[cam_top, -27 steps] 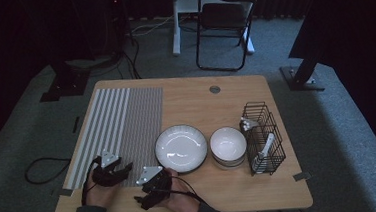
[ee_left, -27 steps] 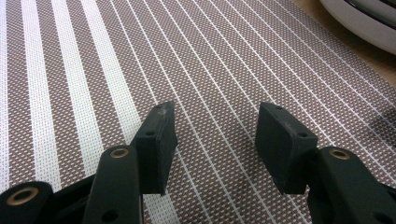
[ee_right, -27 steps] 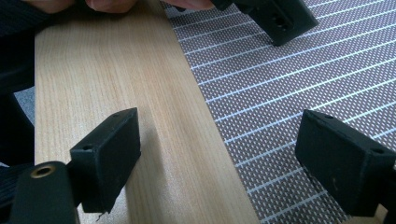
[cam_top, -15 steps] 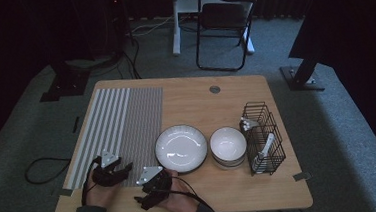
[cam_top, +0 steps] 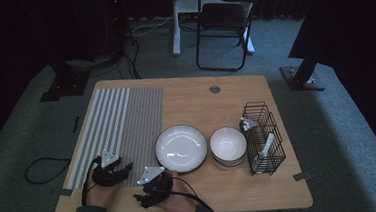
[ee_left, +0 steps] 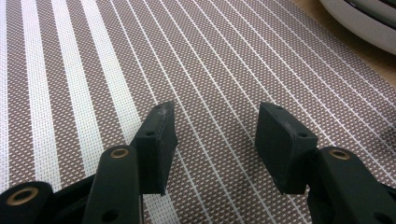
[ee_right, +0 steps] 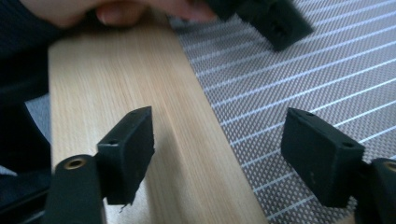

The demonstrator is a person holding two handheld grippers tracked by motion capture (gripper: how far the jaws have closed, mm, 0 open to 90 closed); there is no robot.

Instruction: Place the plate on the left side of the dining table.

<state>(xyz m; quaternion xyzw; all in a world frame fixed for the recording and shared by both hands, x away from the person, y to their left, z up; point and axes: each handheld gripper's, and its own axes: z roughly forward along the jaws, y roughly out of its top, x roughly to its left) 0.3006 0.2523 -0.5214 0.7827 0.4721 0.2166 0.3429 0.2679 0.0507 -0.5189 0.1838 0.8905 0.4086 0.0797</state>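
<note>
Nothing has shifted since the earlier frames: both of my grippers sit where they were at the near left end of the table (cam_top: 282, 189), and the dishes have not moved.

Left gripper (cam_top: 111, 170): resting at the near end of the striped placemat (cam_top: 122, 120). In the left gripper view its jaws stand wide apart with only the mat's weave between them; nothing held. The rim of the white plate (ee_left: 359, 21) shows at that view's top right corner.

Right gripper (cam_top: 151, 187): just beside the left one, over bare wood near the table's front edge, just off the placemat's near corner. In the right gripper view its jaws are spread wide, empty, straddling the line where the placemat (ee_right: 327, 70) meets the tabletop. The other gripper and a hand (ee_right: 112, 11) show blurred at the top of that view.

Plate (cam_top: 181, 148): just right of the placemat, near both grippers, untouched. White bowl (cam_top: 228, 146) just beside it, then a black wire basket (cam_top: 263, 138) holding white utensils.
</note>
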